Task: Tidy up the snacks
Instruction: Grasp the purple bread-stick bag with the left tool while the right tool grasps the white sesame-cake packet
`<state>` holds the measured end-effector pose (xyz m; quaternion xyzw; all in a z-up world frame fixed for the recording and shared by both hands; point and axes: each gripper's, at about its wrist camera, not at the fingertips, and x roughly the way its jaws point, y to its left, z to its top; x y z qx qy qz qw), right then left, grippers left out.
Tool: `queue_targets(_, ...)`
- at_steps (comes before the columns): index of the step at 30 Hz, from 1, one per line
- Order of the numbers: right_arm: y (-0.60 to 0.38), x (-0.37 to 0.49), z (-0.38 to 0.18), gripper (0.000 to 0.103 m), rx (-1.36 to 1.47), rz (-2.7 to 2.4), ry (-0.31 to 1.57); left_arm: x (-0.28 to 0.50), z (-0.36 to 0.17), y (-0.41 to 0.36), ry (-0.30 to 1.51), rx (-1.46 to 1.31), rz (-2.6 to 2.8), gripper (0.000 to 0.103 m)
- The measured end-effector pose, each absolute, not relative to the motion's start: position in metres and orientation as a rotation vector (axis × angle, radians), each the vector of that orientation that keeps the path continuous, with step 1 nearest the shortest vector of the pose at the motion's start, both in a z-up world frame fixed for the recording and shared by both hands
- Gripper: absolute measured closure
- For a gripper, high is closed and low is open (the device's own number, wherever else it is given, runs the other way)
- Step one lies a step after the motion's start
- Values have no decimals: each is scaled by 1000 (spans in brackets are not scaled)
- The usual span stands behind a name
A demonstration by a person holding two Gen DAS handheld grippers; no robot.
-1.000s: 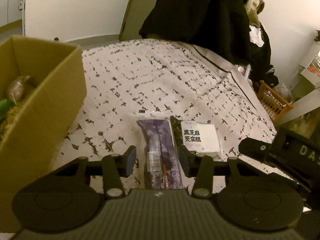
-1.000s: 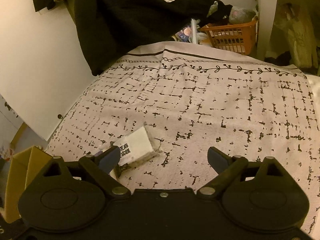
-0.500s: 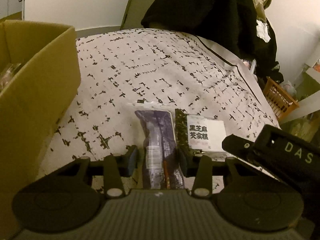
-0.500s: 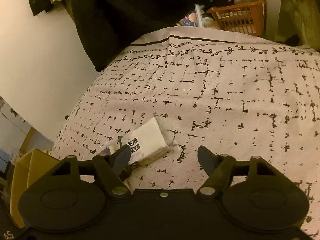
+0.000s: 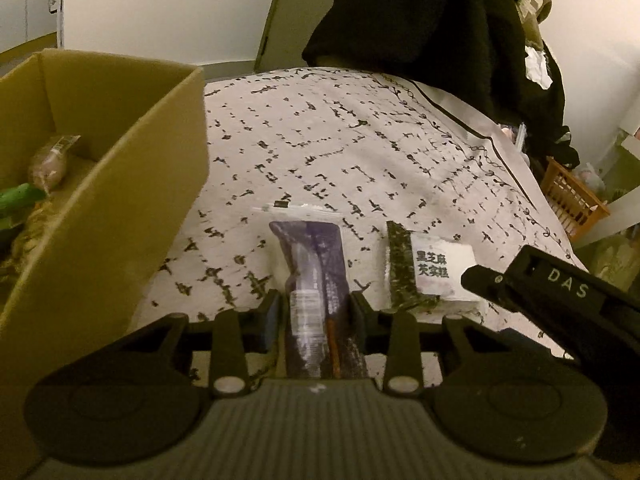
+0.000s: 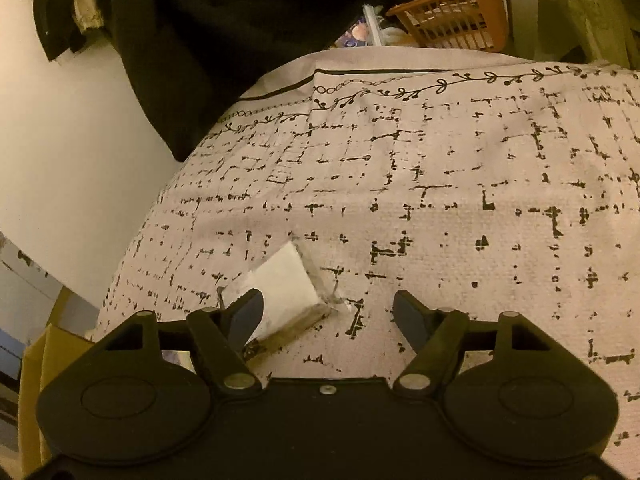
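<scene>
In our left wrist view, a cardboard box [image 5: 120, 184] fills the nine o'clock side, open at the top, with a pale wrapped snack [image 5: 50, 162] and something green [image 5: 18, 196] lying inside it. It stands on a pale tablecloth [image 5: 320, 152] printed with broken black dashes. Our left gripper [image 5: 314, 314] sits at six o'clock with a purple snack packet [image 5: 314, 272] running lengthwise between its fingers; the jaws have just been closing, and both pads now appear to press the packet's sides, so we read them as clamped on it. The packet lies on the cloth, its clear sealed end pointing toward twelve o'clock. Just beside it, toward three o'clock, lies a white snack packet [image 5: 436, 272] with black printed characters and a dark speckled strip along its near side. The tip of our right gripper [image 5: 532, 292] enters from four o'clock, close to that white packet.

In our right wrist view, the box corner shows at eight o'clock. The right gripper [image 6: 328, 316] has its jaws well apart; its left finger overlaps the white snack packet [image 6: 284, 284], which lies on the cloth partly between the fingers, while the right finger stands clear of it. We see no grip there. Dark clothing [image 6: 224, 32] hangs at eleven o'clock, and an orange basket [image 6: 456, 20] stands at one o'clock beyond the table edge.
</scene>
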<state>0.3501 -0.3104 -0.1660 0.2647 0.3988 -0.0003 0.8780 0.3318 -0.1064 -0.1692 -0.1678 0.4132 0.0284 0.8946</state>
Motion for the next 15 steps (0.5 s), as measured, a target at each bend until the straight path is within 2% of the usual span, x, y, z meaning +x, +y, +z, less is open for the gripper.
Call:
queue_targets(9, -300, 359, -167, 33, 457, -9, 826, 322, -166, -104, 860, -328, 57, 68)
queue_targets(10, -298, 359, -167, 35, 443, -12, 827, 321, -167, -103, 861, -327, 58, 68)
queue_targets(12, -296, 359, -166, 45, 428, 0, 823, 319, -167, -103, 862, -322, 54, 68)
queue_targets(13, -296, 359, -167, 55, 430, 19, 820, 319, -166, -102, 862, -319, 53, 68)
queue_targets(15, -296, 359, -168, 63, 451, 45, 824, 318, -167, -101, 864, -316, 56, 68)
